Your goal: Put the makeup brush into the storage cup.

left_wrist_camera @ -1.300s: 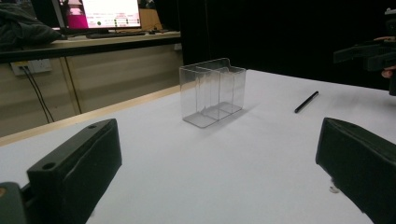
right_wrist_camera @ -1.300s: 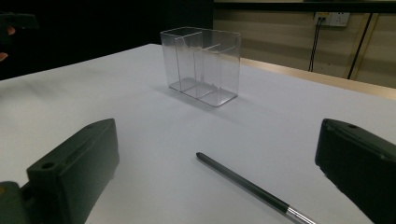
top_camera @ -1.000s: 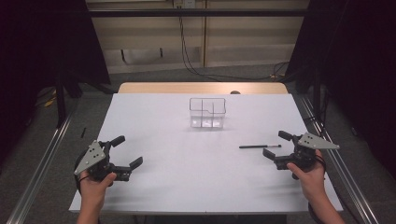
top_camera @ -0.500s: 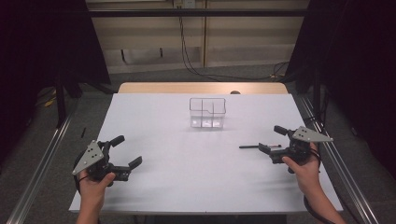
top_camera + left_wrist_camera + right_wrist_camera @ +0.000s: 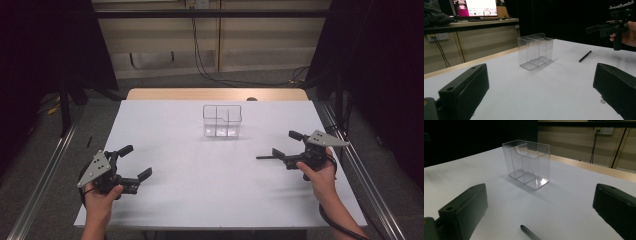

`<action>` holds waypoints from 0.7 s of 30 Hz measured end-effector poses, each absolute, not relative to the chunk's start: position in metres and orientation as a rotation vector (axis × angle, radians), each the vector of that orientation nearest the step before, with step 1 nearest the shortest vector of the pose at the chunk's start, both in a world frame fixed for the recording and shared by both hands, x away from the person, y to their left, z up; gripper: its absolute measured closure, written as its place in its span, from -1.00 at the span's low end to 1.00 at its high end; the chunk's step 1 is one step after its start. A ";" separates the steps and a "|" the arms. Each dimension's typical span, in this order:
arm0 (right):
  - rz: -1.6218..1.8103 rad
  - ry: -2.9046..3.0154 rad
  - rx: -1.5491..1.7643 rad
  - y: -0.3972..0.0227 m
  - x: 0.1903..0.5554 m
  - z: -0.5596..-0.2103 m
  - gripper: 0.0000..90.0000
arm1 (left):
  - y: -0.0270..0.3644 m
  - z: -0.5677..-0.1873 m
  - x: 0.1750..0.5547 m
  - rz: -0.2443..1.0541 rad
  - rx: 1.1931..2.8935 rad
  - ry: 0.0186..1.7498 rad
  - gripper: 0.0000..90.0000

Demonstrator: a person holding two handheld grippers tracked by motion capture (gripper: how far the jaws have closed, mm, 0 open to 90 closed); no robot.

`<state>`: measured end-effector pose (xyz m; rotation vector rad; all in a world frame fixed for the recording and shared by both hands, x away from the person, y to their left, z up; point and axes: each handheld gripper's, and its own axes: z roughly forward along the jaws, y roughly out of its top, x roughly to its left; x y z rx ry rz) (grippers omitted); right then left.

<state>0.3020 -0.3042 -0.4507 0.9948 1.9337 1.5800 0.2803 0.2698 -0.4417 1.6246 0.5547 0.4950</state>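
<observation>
A thin black pen (image 5: 265, 157) lies flat on the white table (image 5: 200, 200), its long axis running left to right, just beside the right gripper (image 5: 289, 145). Both that and the left gripper (image 5: 136, 162) gape wide, holding nothing. A clear plastic divided organiser box (image 5: 222, 120) stands upright farther back.

Clear organizer (image 5: 222, 120) mid-table (image 5: 200, 200); pen (image 5: 264, 157) near right; elsewhere seemingly open.
</observation>
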 end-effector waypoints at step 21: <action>1.545 1.989 1.007 -0.299 0.327 -0.447 -1.00 | 0.269 -0.442 0.280 0.491 1.628 0.558 -0.99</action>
